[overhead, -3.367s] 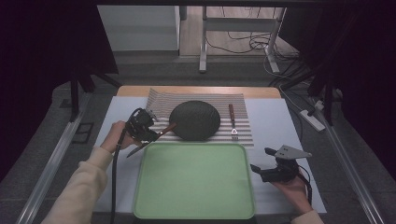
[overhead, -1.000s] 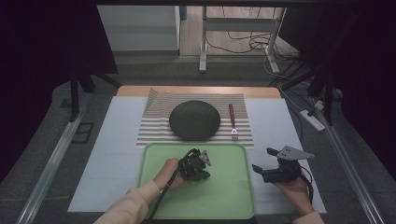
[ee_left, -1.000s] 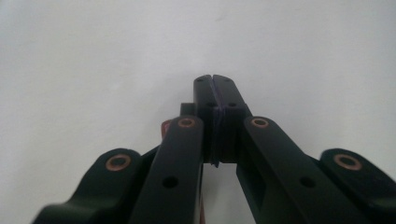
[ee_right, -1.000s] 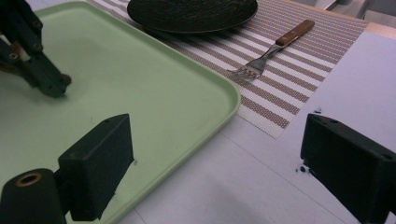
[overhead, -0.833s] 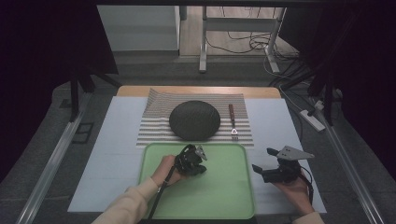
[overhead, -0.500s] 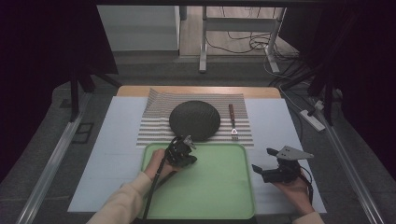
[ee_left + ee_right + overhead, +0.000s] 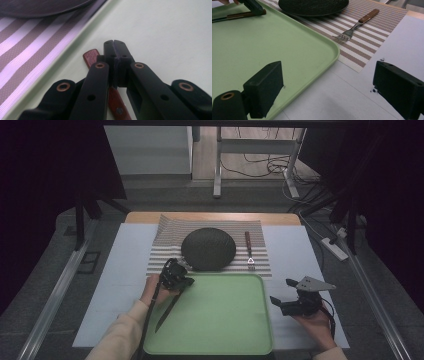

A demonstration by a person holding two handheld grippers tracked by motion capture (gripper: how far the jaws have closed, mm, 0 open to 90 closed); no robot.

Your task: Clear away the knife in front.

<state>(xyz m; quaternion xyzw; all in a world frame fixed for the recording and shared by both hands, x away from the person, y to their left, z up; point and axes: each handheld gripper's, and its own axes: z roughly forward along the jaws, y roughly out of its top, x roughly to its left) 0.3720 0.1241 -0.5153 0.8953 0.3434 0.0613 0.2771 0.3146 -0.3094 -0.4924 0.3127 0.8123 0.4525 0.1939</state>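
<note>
Left gripper (image 7: 176, 279) is clamped on a knife (image 7: 168, 307), laying it at the green tray's (image 7: 225, 320) 9 o'clock edge; blade points toward 7 o'clock. Next: release, then probably fetch the fork (image 7: 248, 251) at 3 o'clock of the dark plate (image 7: 208, 248). Tray otherwise bare. Right gripper (image 7: 290, 303) gapes empty over the worktop (image 7: 300, 255).

A dark round plate (image 7: 208, 248) sits on a striped placemat (image 7: 210, 226), just beyond the left claw (image 7: 185, 281). A fork (image 7: 248, 251) with a wooden handle lies on the mat beside the plate, well apart from the right claw (image 7: 275, 300). White paper (image 7: 120, 265) covers the table (image 7: 145, 217). Cables (image 7: 255, 167) trail on the floor beyond.
</note>
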